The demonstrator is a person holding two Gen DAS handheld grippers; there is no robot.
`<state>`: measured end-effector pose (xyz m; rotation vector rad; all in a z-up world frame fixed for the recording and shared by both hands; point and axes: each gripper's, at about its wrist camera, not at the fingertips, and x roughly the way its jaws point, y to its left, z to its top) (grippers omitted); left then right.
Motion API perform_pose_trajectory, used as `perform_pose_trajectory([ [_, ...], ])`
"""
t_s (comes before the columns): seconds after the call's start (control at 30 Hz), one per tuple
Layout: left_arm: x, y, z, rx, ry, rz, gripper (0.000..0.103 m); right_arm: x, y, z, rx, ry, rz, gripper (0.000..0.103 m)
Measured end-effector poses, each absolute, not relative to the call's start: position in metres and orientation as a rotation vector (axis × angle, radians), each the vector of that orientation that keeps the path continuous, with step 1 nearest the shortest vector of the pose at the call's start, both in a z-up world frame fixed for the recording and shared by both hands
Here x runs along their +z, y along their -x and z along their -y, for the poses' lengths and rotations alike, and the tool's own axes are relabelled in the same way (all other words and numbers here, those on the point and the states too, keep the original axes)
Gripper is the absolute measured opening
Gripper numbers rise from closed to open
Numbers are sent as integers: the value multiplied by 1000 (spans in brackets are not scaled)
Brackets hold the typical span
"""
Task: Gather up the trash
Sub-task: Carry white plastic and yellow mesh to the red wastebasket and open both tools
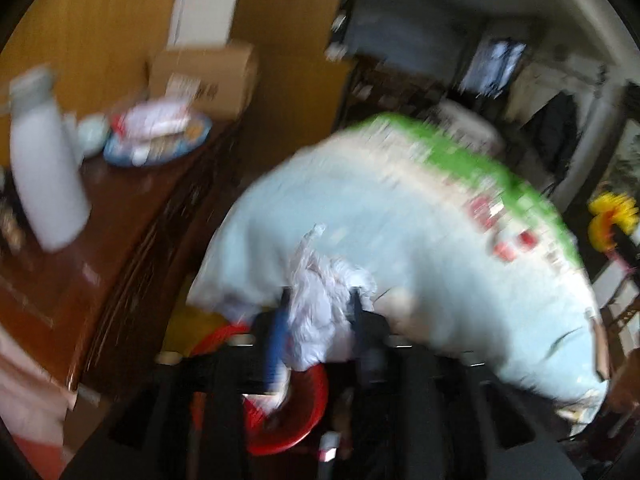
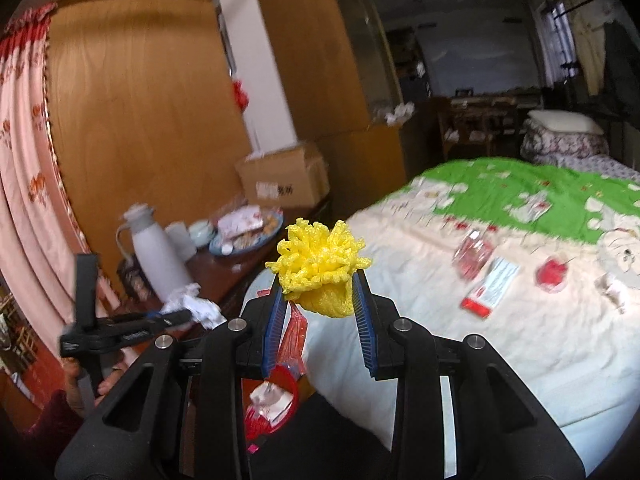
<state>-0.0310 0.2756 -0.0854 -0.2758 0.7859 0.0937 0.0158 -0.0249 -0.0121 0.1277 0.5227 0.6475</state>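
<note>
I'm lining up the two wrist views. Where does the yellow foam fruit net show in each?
Left wrist view: yellow foam fruit net at the far right edge, small and blurred, beyond the bed.
Right wrist view: yellow foam fruit net at centre, clamped in the right gripper.
Shared landmark: white thermos on the wooden cabinet.

Left gripper (image 1: 318,300), fingers closed on crumpled white tissue (image 1: 316,320). Right gripper (image 2: 320,284), blue pads (image 2: 276,320) pinching yellow foam net (image 2: 320,266); person's hand (image 2: 86,384) grips the left gripper's handle.
</note>
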Motion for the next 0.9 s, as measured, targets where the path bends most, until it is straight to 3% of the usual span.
perform_pose_trajectory([
  [0.27,-122,38,-320,230,318,-813,94,-53,-36,-44,742,-63,-722,34],
  [0.57,-146,53,-381,360,475,-817,97,-103,-35,-157,944,77,-947,36],
  [0.8,-164,58,-400,383,515,-827,97,-123,-27,-202,1017,161,-1026,56],
  [0.9,-166,56,-397,384,496,-833,97,-122,-33,-196,991,129,-1034,59],
])
